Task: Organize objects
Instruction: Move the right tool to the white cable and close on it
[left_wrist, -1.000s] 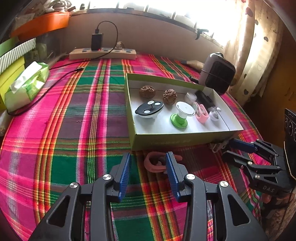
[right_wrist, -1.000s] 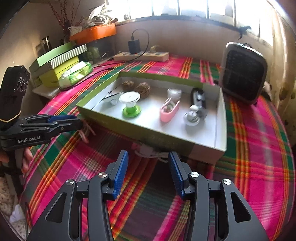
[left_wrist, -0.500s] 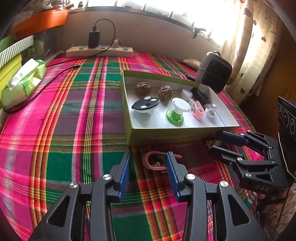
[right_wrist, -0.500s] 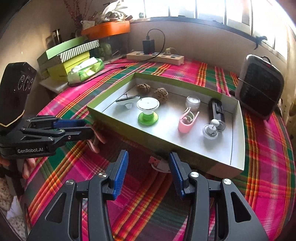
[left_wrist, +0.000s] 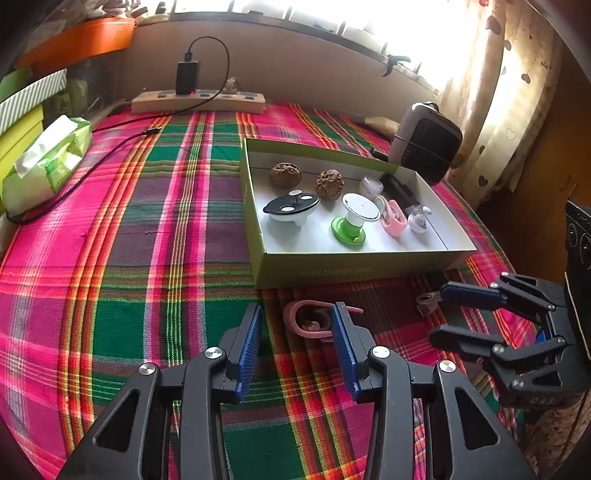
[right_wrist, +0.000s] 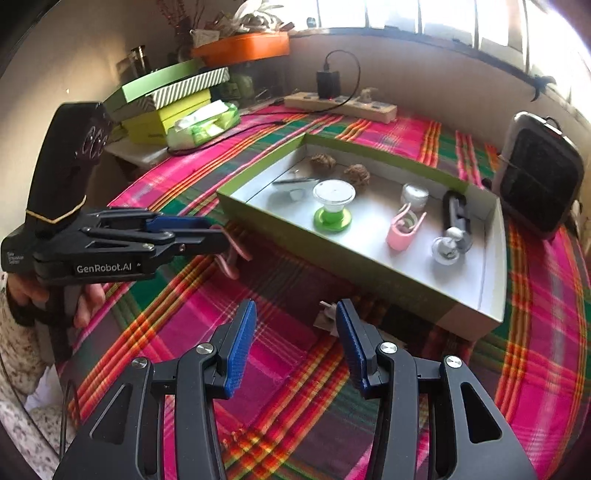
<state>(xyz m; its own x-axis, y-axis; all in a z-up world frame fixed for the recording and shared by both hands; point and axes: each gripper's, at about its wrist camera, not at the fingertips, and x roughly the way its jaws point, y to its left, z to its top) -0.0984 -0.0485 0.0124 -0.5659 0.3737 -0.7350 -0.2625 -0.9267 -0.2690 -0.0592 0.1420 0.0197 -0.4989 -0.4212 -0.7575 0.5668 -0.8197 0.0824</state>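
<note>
left gripper (left_wrist: 297, 345) hovered with its jaws partly parted and nothing pressed between the blue pads; the pink ear hook (left_wrist: 312, 319) lay flat on the plaid-covered surface (left_wrist: 129, 258) just past the fingertips, near the front wall of the green box (left_wrist: 351, 267); the hook's loop showed in the gap between the two pads, while its thin tail ran out behind the right-hand pad toward the right edge of the surface; its long axis therefore seemed to lie roughly across the line the gripper pointed along, so a short push forward and down looked enough to straddle the loop; right gripper (right_wrist: 293, 341) stood likewise half open and empty, angled down at a small pale plug-like piece (right_wrist: 327, 317) on the surface, just beside and partly behind its right pad, close to the near corner of the box; that piece sat off centre toward the right pad, so a slight shift that way looked needed before closing; each gripper was nearest its own item; inside the box a green spool (left_wrist: 352, 221) and a pink clip (left_wrist: 393, 221) already rested.
</note>
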